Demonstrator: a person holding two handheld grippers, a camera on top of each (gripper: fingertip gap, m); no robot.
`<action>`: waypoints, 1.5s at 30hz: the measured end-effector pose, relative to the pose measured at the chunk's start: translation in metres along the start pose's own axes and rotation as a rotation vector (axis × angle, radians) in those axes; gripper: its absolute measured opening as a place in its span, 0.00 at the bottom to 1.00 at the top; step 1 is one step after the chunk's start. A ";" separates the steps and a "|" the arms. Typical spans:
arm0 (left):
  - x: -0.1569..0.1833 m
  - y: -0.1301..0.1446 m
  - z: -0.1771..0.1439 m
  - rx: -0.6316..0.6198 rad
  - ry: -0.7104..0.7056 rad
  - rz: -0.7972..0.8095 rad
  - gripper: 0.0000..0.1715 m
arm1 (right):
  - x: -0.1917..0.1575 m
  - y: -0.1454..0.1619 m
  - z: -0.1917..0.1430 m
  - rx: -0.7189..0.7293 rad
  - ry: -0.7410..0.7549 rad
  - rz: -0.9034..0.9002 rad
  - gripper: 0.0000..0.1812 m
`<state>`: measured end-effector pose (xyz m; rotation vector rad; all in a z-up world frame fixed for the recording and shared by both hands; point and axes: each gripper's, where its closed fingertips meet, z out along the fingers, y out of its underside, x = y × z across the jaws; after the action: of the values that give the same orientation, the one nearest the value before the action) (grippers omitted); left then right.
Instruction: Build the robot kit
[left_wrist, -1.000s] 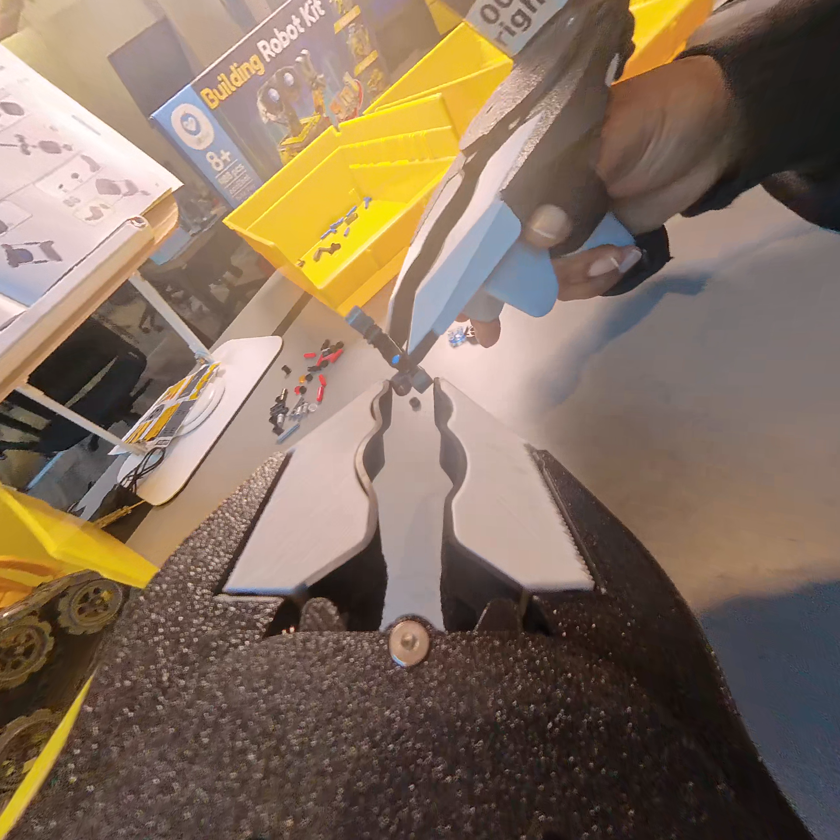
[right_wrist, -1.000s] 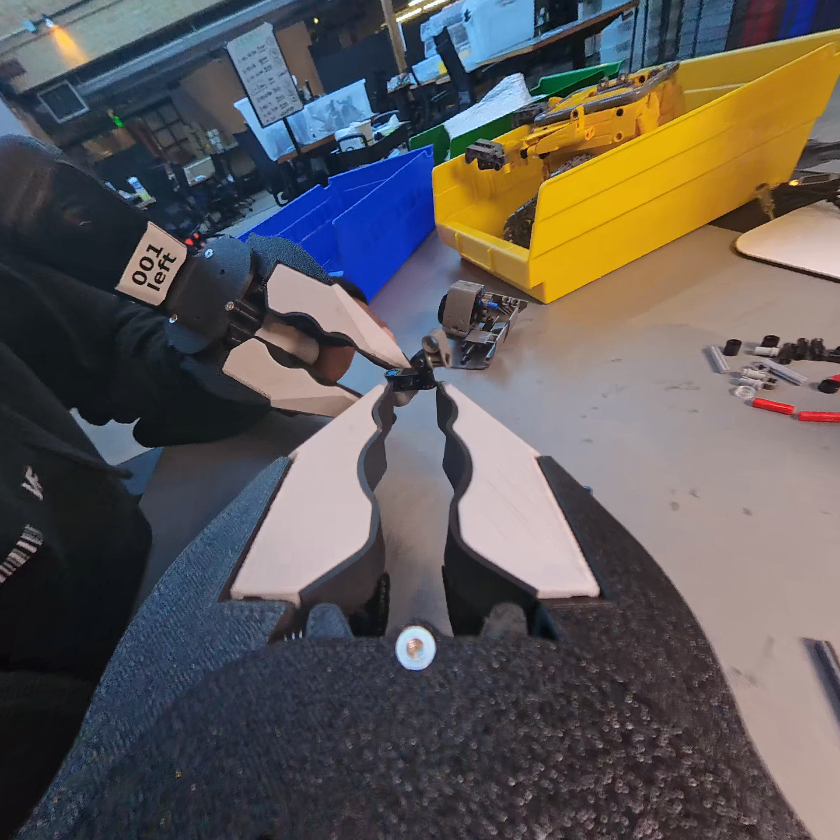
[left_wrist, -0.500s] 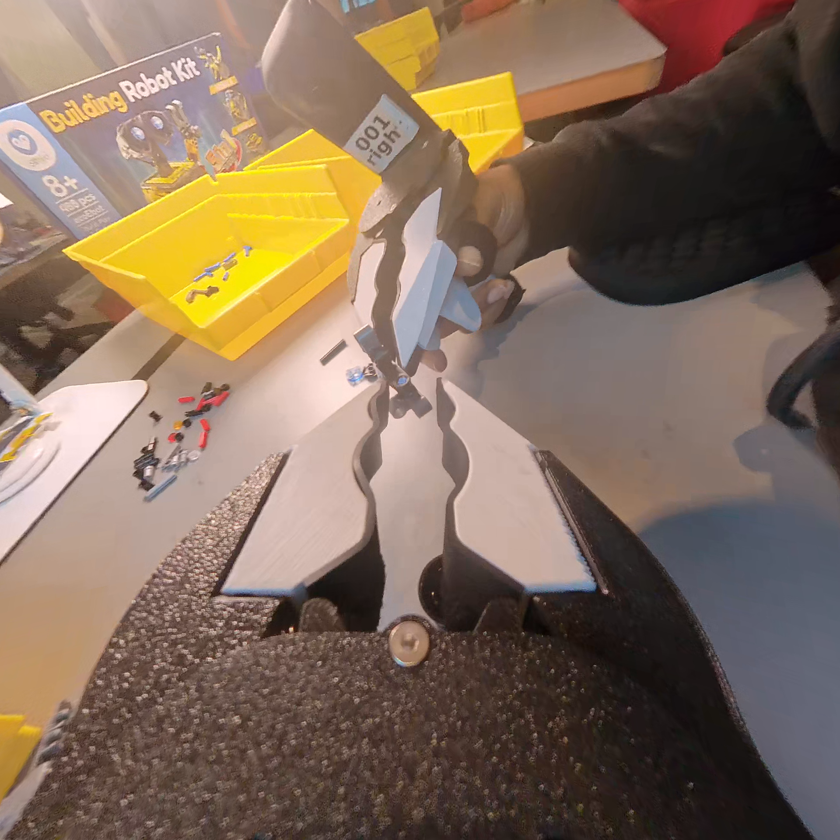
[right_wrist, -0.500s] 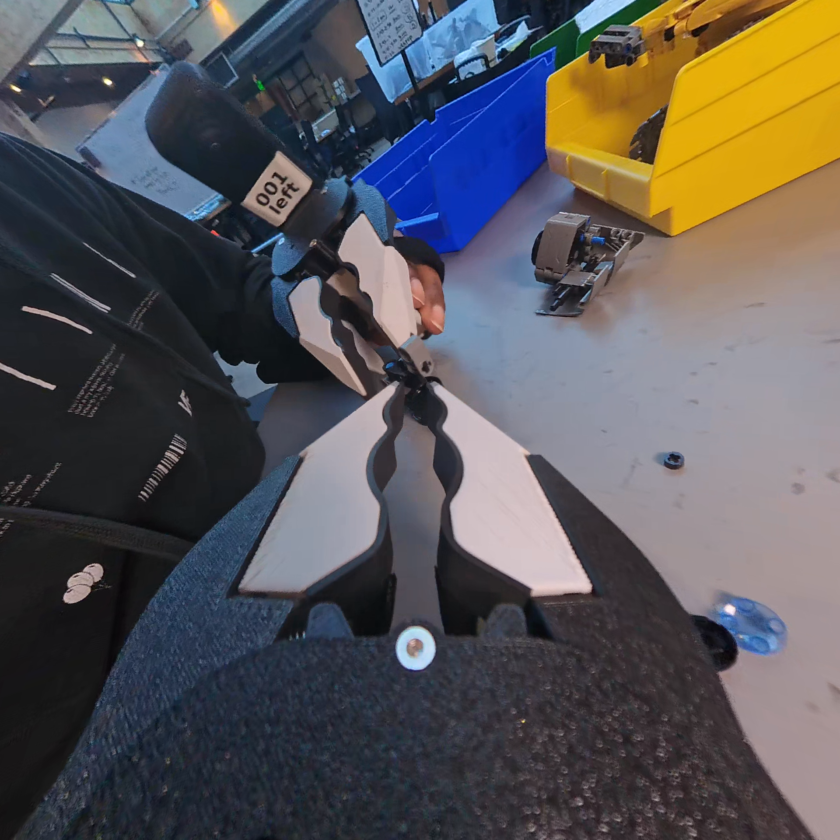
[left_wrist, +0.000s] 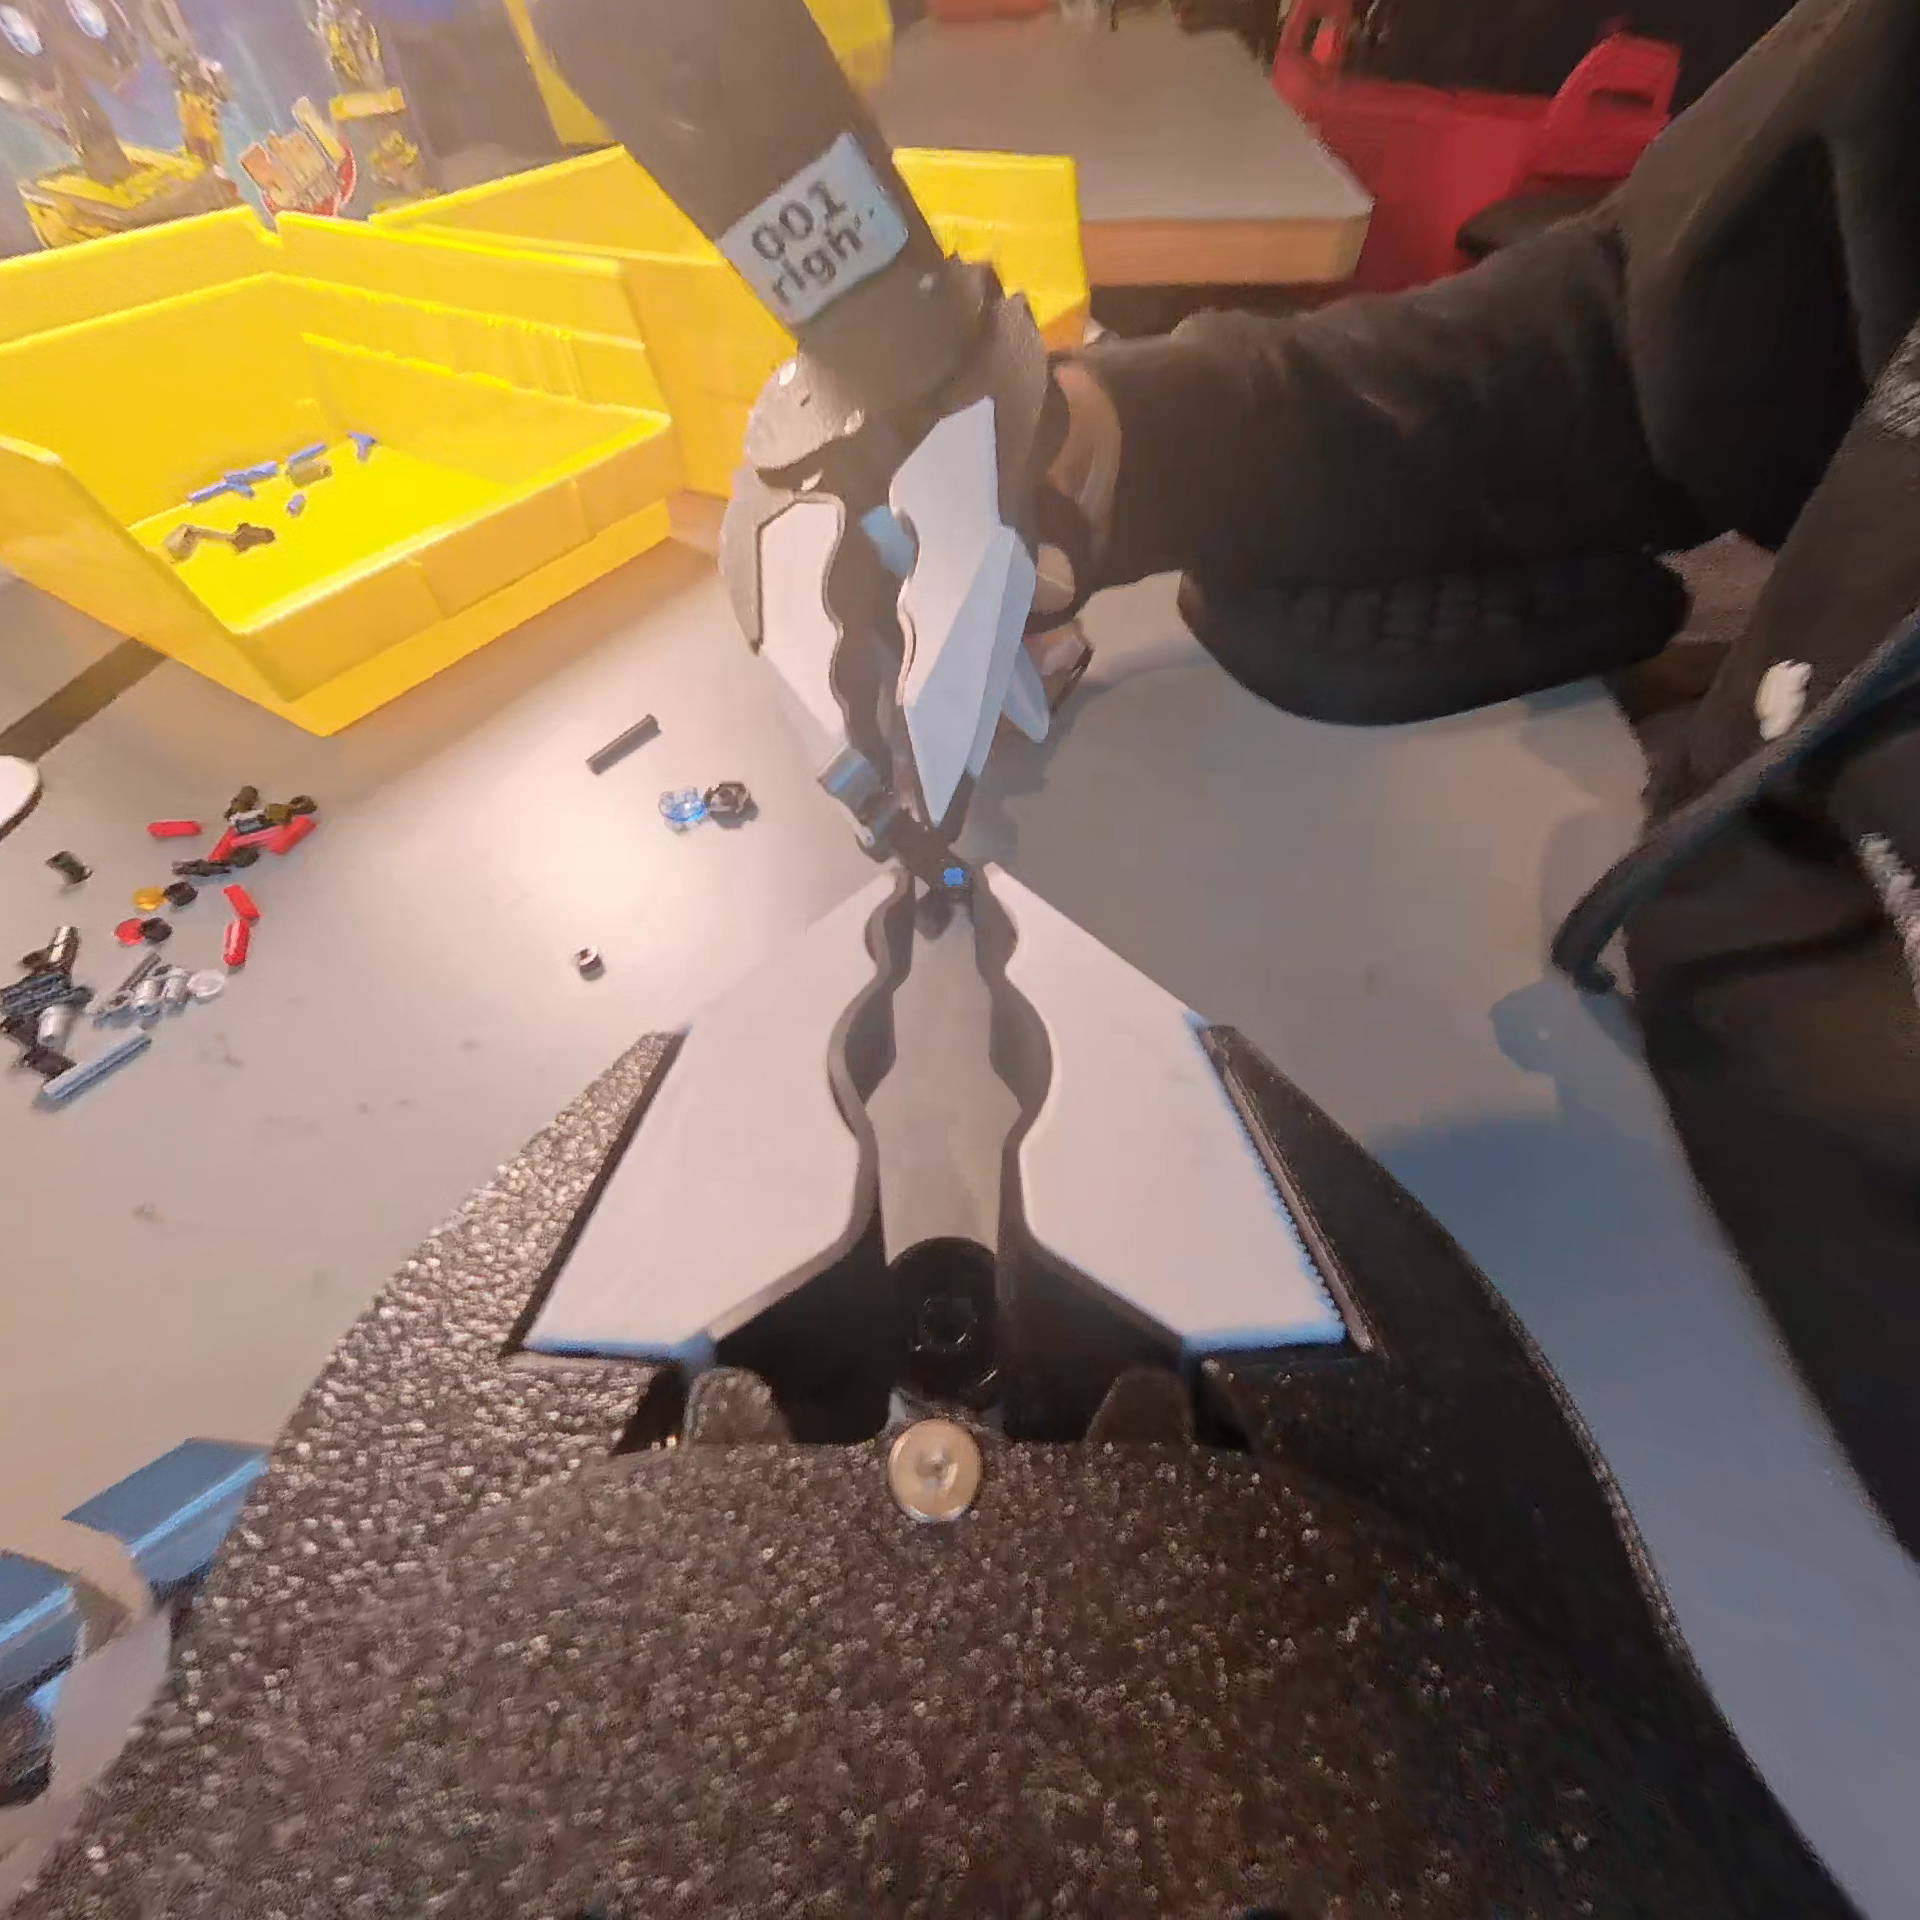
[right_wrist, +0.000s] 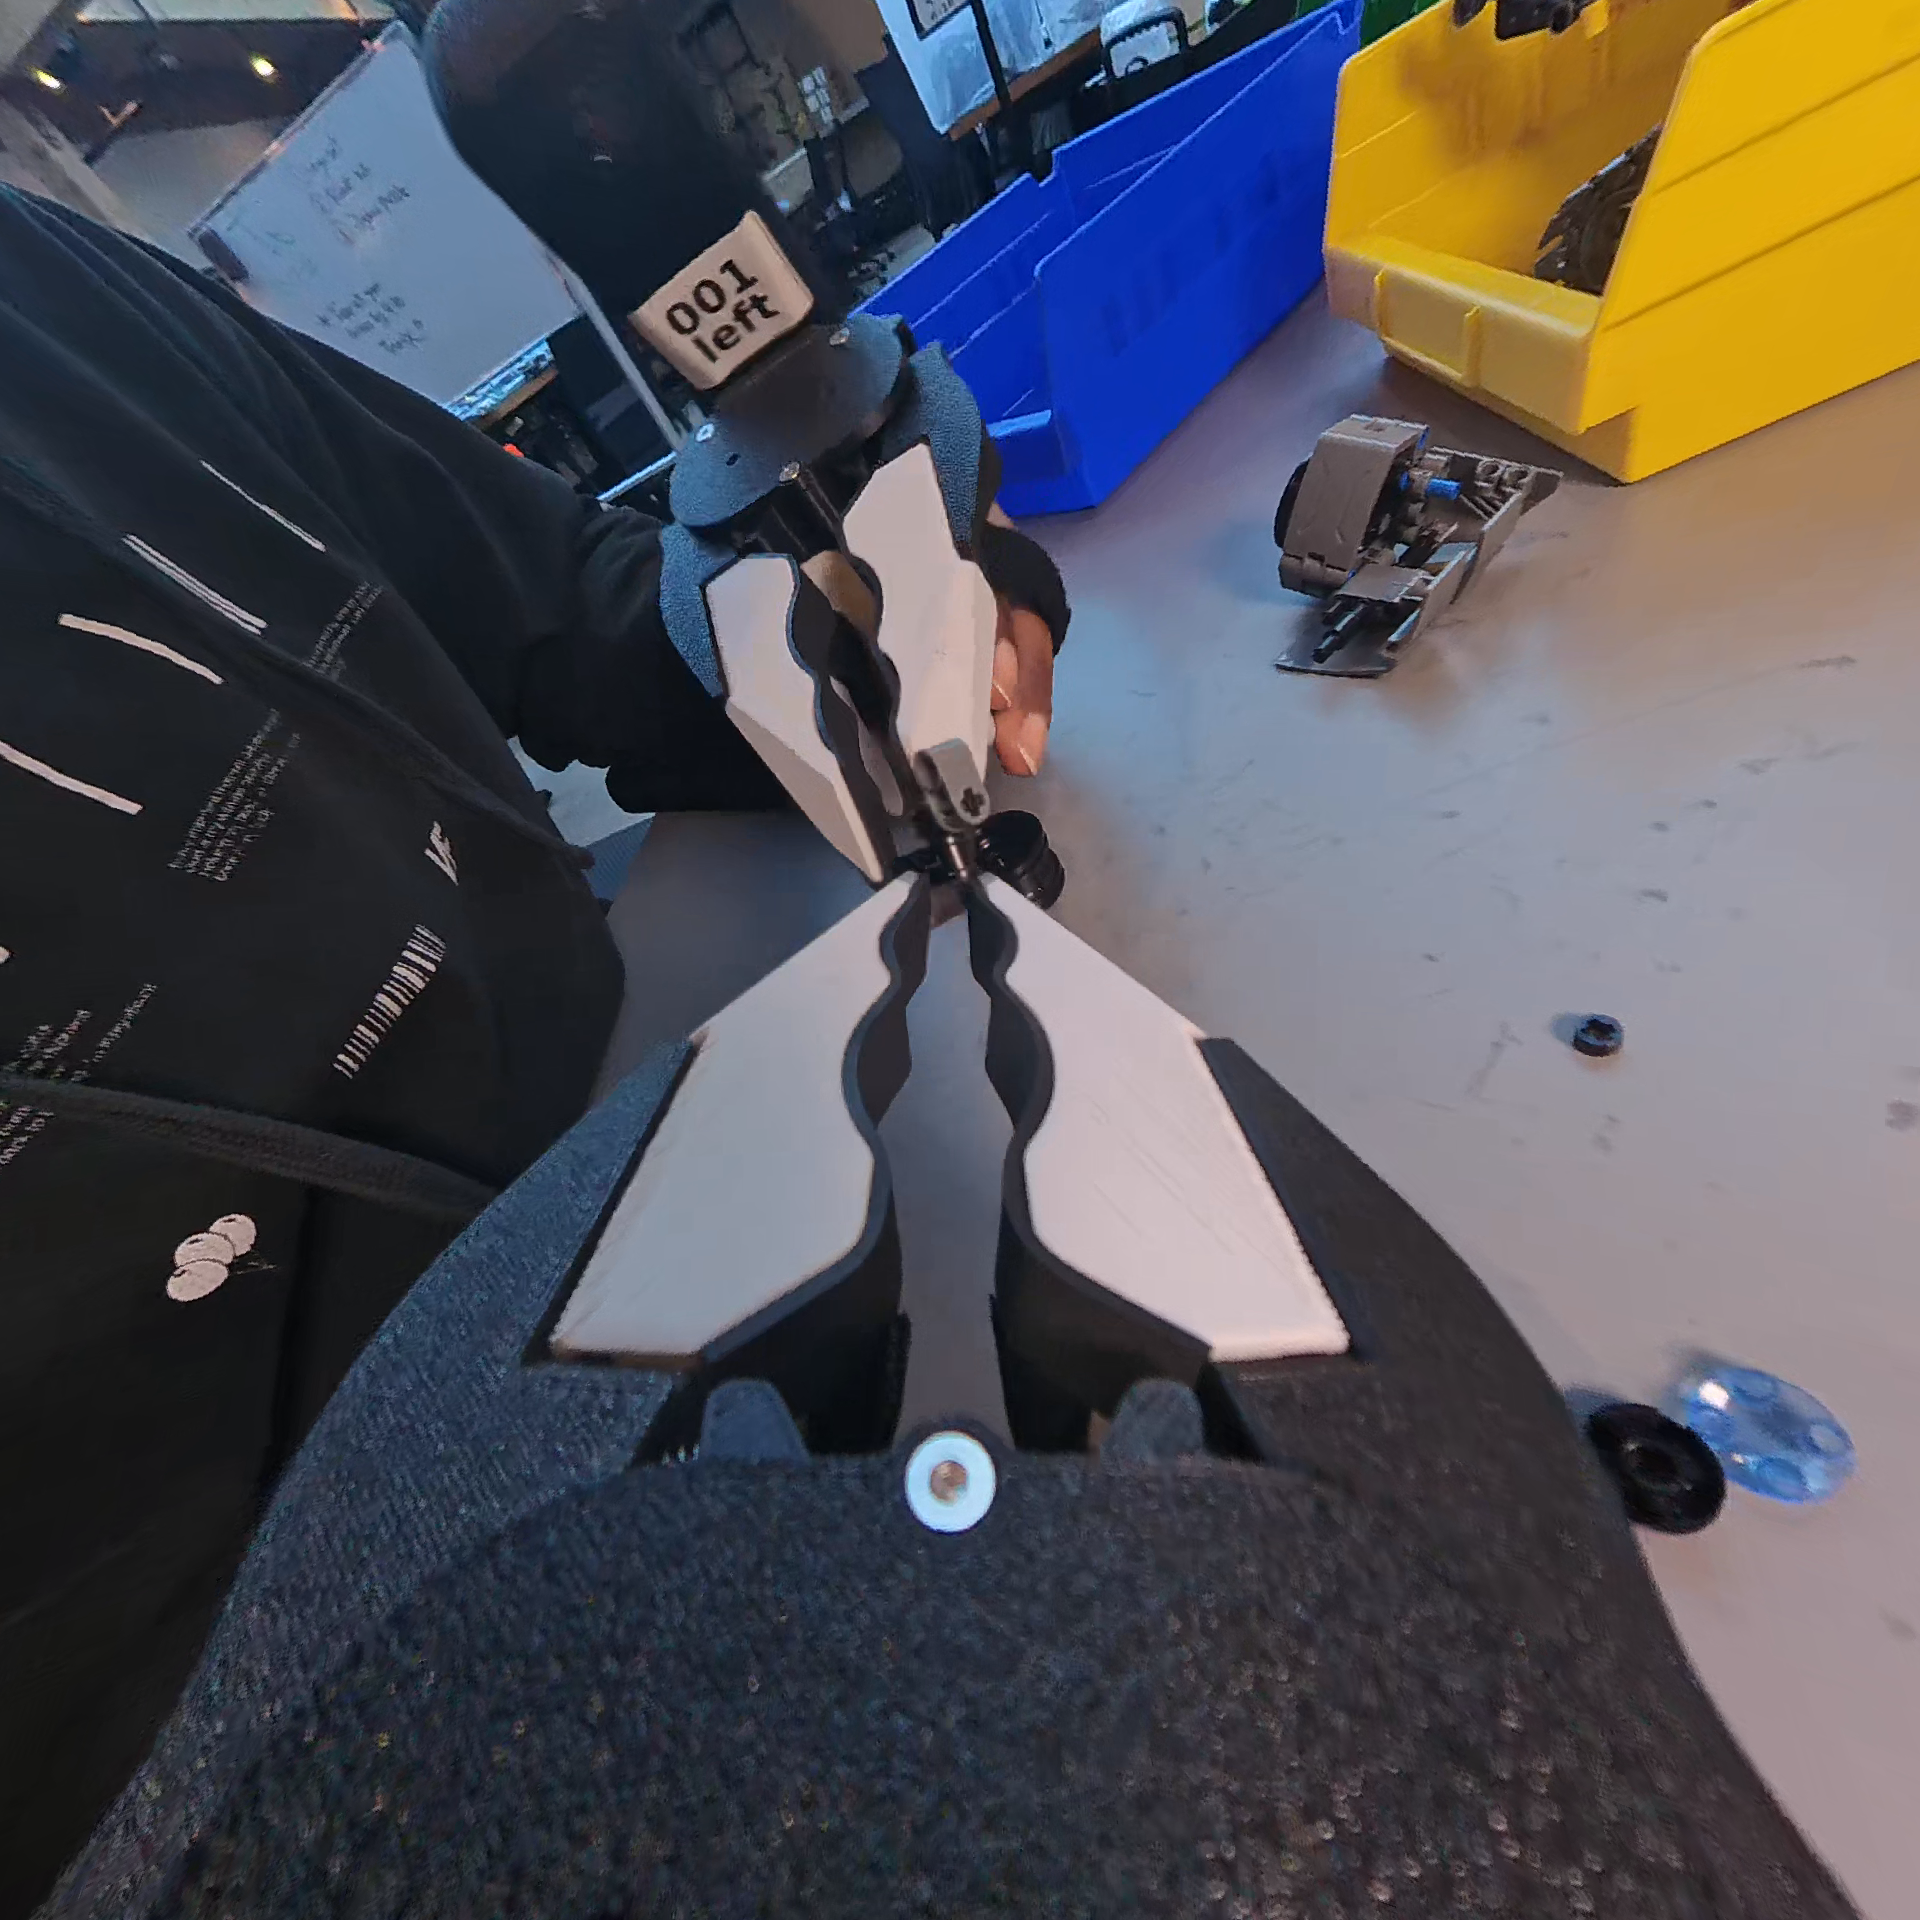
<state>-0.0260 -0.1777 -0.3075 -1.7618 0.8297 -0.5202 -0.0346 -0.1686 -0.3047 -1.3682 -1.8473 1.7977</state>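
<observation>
Tip to tip above the grey table (left_wrist: 1299, 935) — left gripper (left_wrist: 940, 894) and right gripper (right_wrist: 945, 888) each pinch narrowly on one small black-and-grey brick assembly (right_wrist: 951, 805), its long axis running between them, yellow bin (left_wrist: 343, 582) well behind.

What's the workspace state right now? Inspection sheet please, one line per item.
Surface: grey table, scuffed.
Job's things: small black-and-grey part assembly pinched between both tips.
Clutter: loose small parts; blue disc; black ring; grey sub-assembly.
Grippers: left gripper and right gripper both shut on the assembly, tip to tip.
Cables: black strap at the person's side, off the table.
Surroundings: yellow bins; blue bin; whiteboard.
</observation>
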 end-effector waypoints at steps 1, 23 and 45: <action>-0.005 0.006 0.002 -0.046 -0.036 0.007 0.05 | 0.004 0.000 -0.001 -0.002 0.025 0.008 0.02; -0.032 0.056 0.020 -0.365 -0.157 -0.312 0.04 | 0.060 0.044 0.018 -0.438 0.593 -0.319 0.18; -0.033 0.057 0.014 -0.368 -0.087 -0.218 0.08 | 0.102 0.015 -0.107 -0.348 0.778 -0.150 0.21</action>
<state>-0.0539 -0.1544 -0.3641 -2.2146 0.7077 -0.4483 -0.0074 -0.0263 -0.3372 -1.6607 -1.7650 0.7042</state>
